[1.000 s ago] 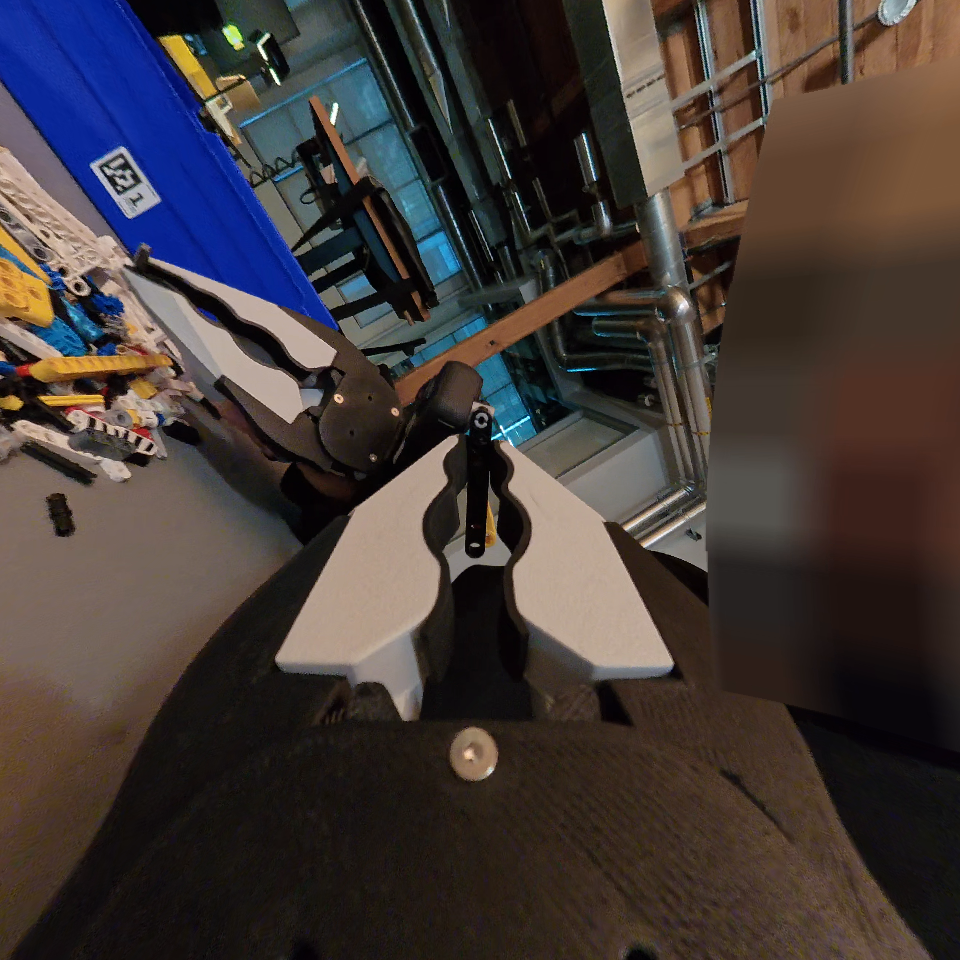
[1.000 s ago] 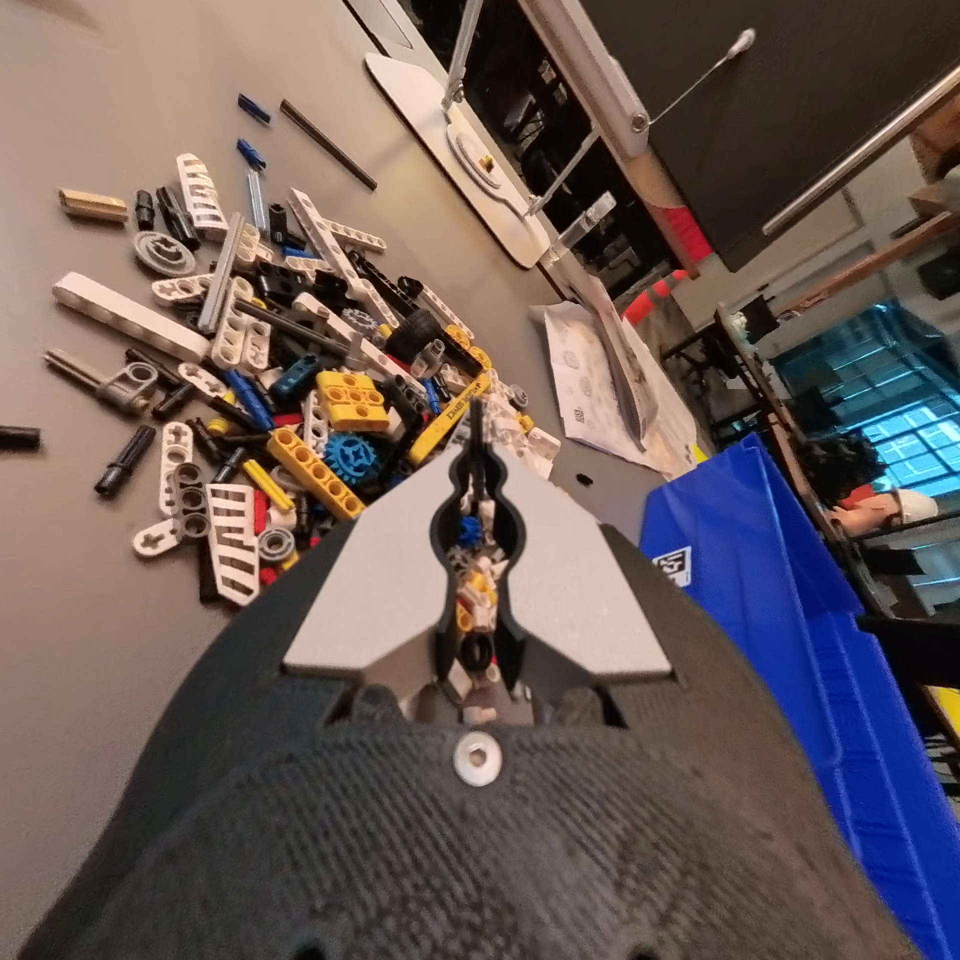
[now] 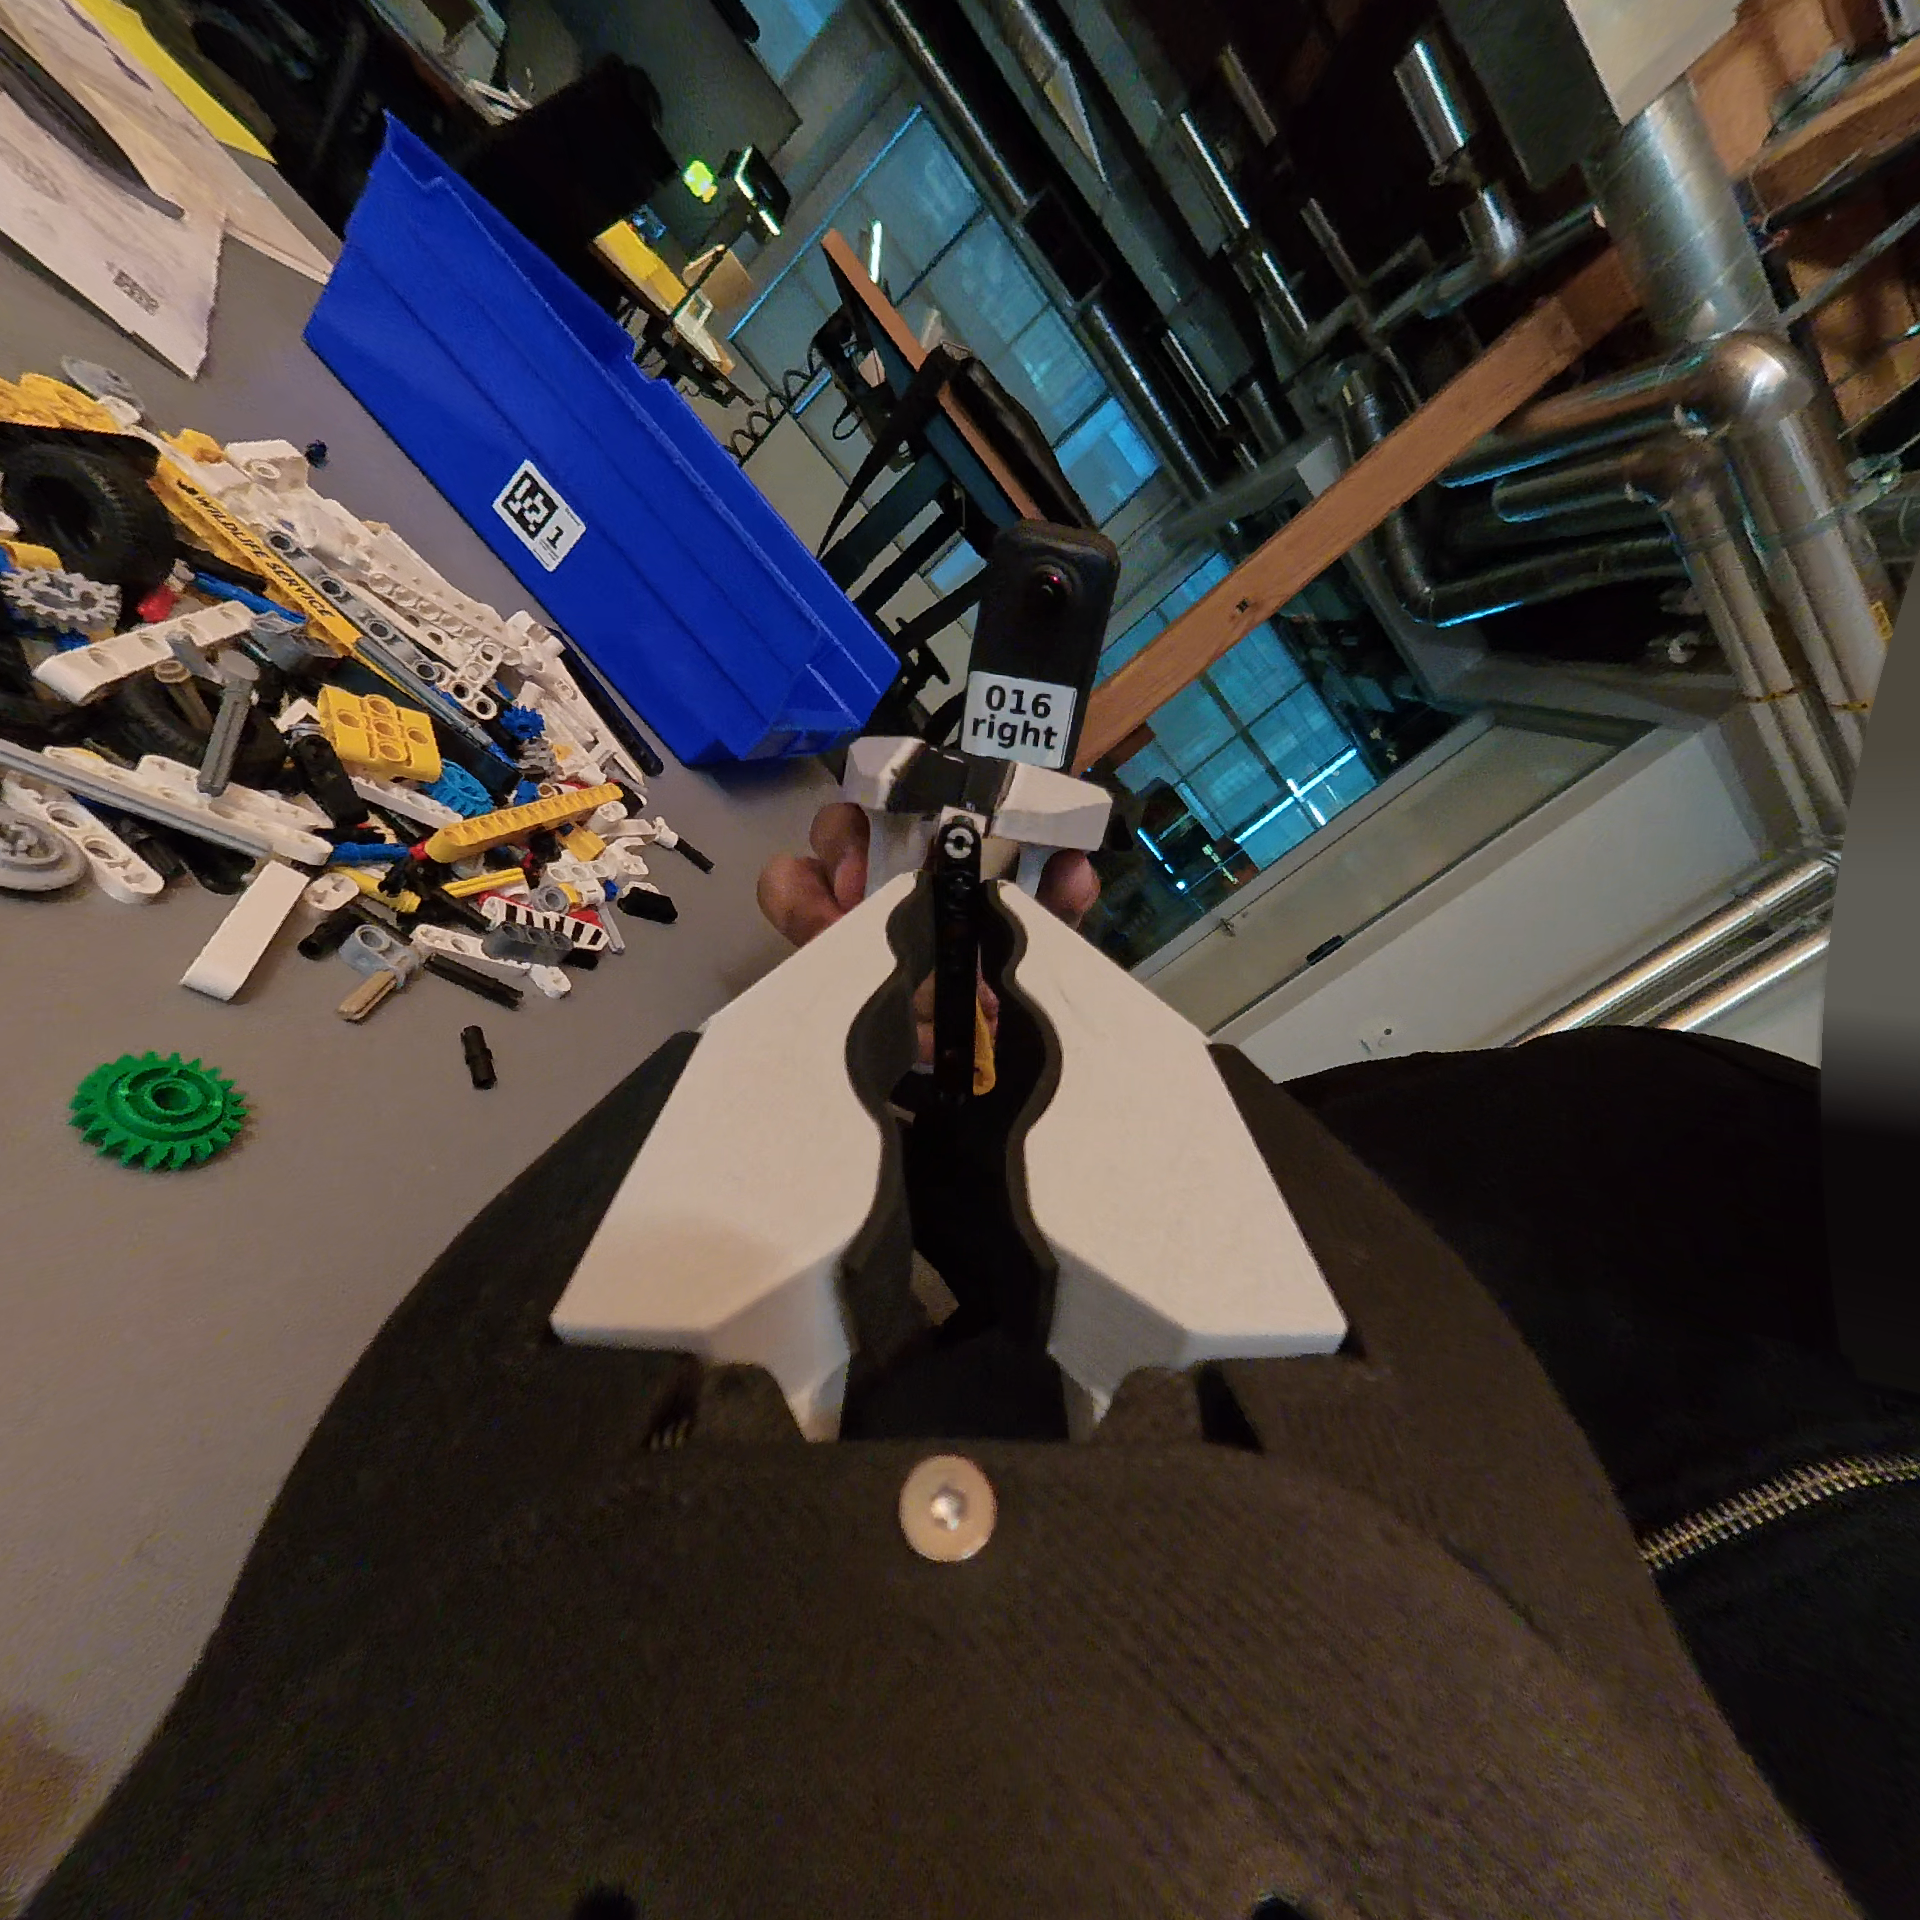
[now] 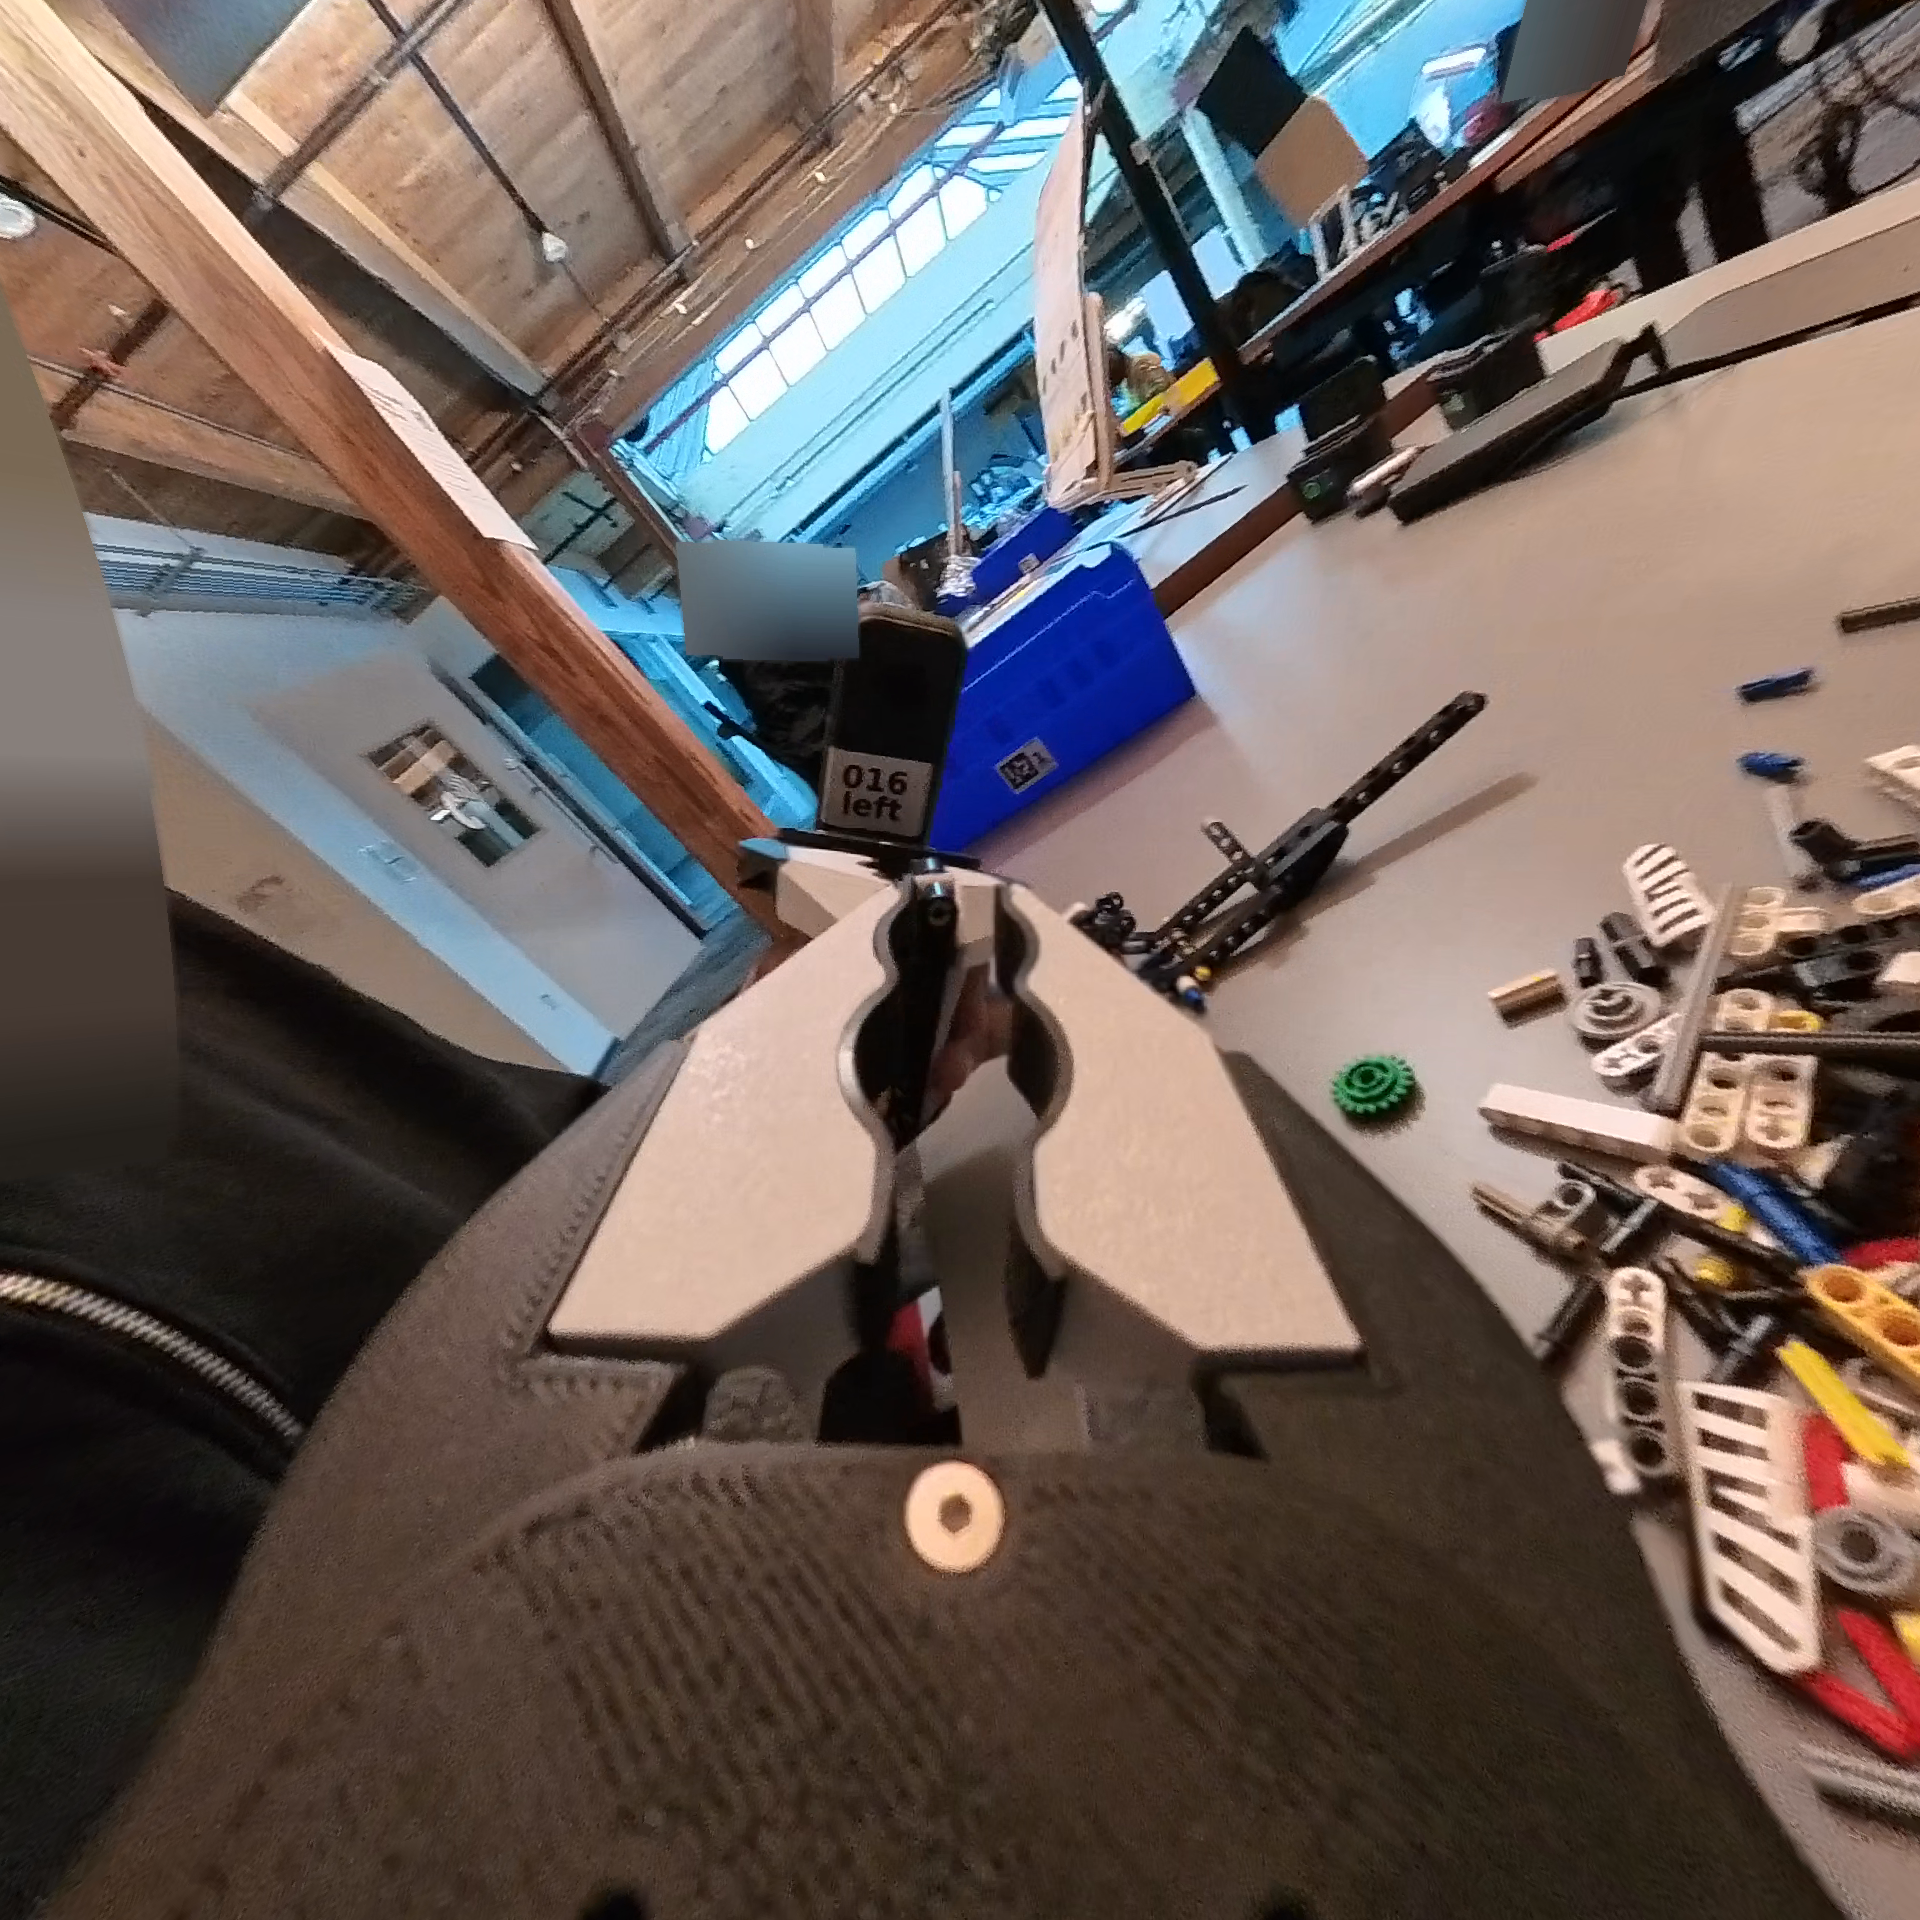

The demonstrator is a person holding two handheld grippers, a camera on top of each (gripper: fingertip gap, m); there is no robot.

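My left gripper (image 3: pixel 956 883) is shut on a thin black beam (image 3: pixel 954 956) that stands up past its fingertips, with a small yellow piece (image 3: pixel 984 1060) behind the beam. The right gripper (image 3: pixel 961 795) faces it head-on, in a person's hand (image 3: pixel 821 883), with its tips at the beam's top end. In the right wrist view my right gripper (image 4: pixel 945 894) has its fingers apart around that beam end (image 4: pixel 920 997). The left finger lies against the beam, and a dark gap shows on the right side. The left gripper's camera body (image 4: pixel 894 717) is just behind.
A pile of loose white, yellow, blue and black building parts (image 3: pixel 312 727) lies on the grey table (image 3: pixel 312 1247). A blue bin (image 3: pixel 582 520) stands behind it. A green gear (image 3: pixel 158 1110) lies apart, also in the right wrist view (image 4: pixel 1374 1087). A black beam assembly (image 4: pixel 1299 862) lies near the second blue bin (image 4: pixel 1060 686). Left tips and right tips are each some 12 cm from the green gear (image 3: pixel 158 1110). It is also in sight in the right wrist view (image 4: pixel 1360 1075).
My right gripper was shut over the parts pile. It has swung away to face the left gripper, and its fingers now stand apart around the beam's end. The left gripper keeps hold of the beam.
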